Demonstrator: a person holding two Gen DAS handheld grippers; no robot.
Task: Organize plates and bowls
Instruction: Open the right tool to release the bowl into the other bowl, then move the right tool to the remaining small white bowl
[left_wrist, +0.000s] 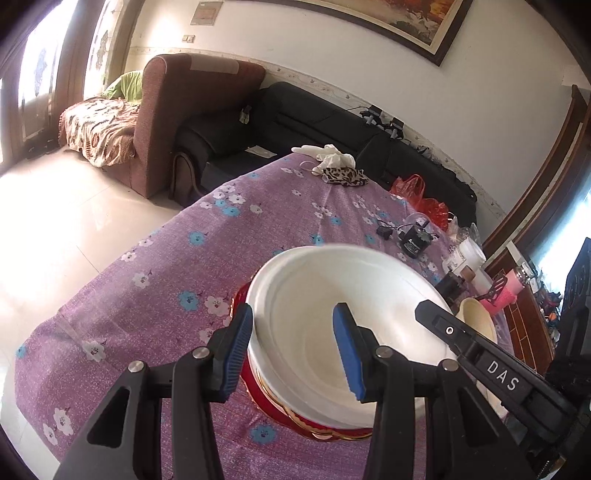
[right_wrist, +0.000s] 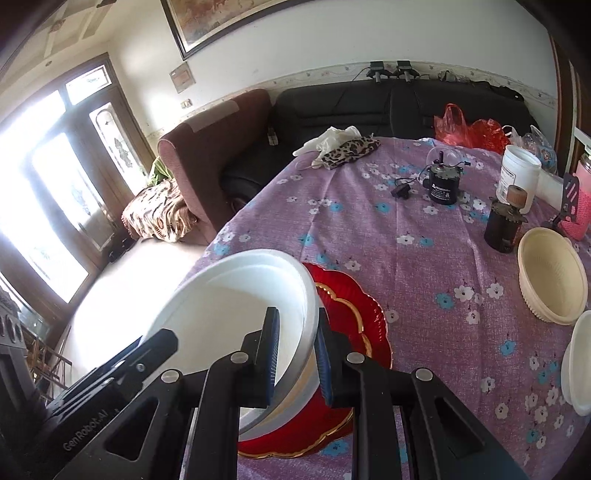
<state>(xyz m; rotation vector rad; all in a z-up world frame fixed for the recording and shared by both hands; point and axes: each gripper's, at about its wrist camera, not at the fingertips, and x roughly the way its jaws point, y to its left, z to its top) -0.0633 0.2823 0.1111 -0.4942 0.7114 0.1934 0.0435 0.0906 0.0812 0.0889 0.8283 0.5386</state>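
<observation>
From the left wrist, the left hand-held gripper (left_wrist: 295, 354) straddles the near rim of the empty white bowl (left_wrist: 343, 314), seemingly light, stiff foam best pinched at the rim, above the red plate (left_wrist: 258, 391), while from the right wrist the right hand-held gripper (right_wrist: 297, 360) clamps its opposite rim, with an empty cream bowl (right_wrist: 552, 280) apart on the worktop (right_wrist: 406, 258).

A table (right_wrist: 406, 258) covered by a purple floral cloth is observed. Directly on it: a red plate (right_wrist: 354, 306) at 6 o'clock, a cream bowl (right_wrist: 550, 280) at 3, a black canister (right_wrist: 443, 186) at 1, a leopard-print pouch (right_wrist: 351, 149) at 12
</observation>
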